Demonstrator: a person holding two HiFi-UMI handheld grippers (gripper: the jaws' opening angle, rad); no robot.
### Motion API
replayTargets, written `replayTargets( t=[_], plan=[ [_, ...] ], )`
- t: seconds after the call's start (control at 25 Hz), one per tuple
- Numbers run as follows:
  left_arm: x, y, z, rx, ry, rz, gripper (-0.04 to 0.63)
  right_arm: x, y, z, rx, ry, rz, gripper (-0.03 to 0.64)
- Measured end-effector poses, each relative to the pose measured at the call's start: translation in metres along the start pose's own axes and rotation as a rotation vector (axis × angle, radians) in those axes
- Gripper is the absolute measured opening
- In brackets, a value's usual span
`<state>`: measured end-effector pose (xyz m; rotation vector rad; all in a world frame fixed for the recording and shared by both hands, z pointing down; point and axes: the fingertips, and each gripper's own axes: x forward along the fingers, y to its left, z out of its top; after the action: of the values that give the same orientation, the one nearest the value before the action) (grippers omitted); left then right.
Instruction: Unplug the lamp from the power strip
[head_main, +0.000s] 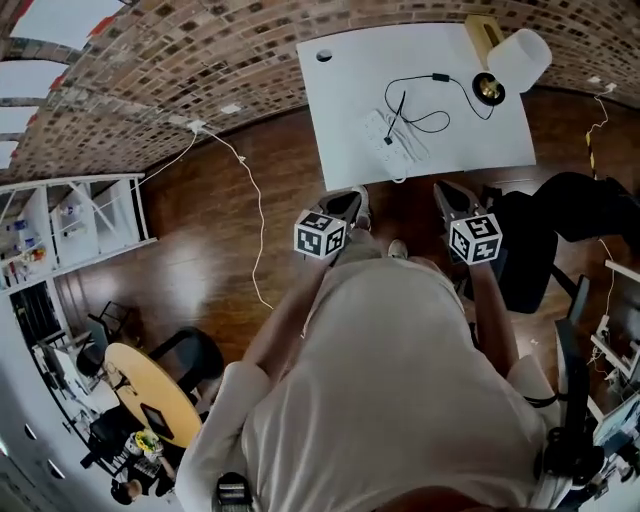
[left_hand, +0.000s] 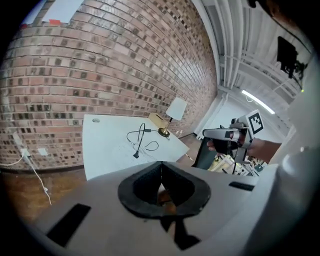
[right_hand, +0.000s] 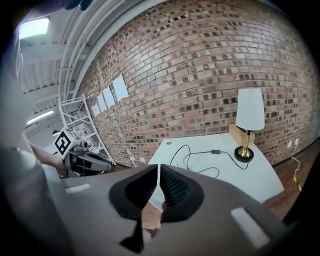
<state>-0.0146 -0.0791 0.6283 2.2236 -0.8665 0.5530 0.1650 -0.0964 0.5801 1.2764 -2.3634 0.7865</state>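
One lamp (head_main: 520, 60) stands well beyond the left gripper (head_main: 352, 194) and right gripper (head_main: 444, 188).

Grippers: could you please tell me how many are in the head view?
2. The left gripper is by the table's near edge, at left; the right gripper is beside it, at right. None looks hidden.
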Motion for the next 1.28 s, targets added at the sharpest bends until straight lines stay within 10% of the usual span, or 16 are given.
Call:
replayTargets(
  t=[0.68,1.28],
  plan=[
    [0.152,0.119,0.017,0.202,0.333,-0.212,0.005,0.137,-0.030,-0.008,-0.097,0.252,-0.116,0.044],
    [0.236,0.146,0.000,0.323,0.519,-0.190,0.005,0.221,-0.057,-0.068,-0.155,0.472,-0.064,0.064]
  ],
)
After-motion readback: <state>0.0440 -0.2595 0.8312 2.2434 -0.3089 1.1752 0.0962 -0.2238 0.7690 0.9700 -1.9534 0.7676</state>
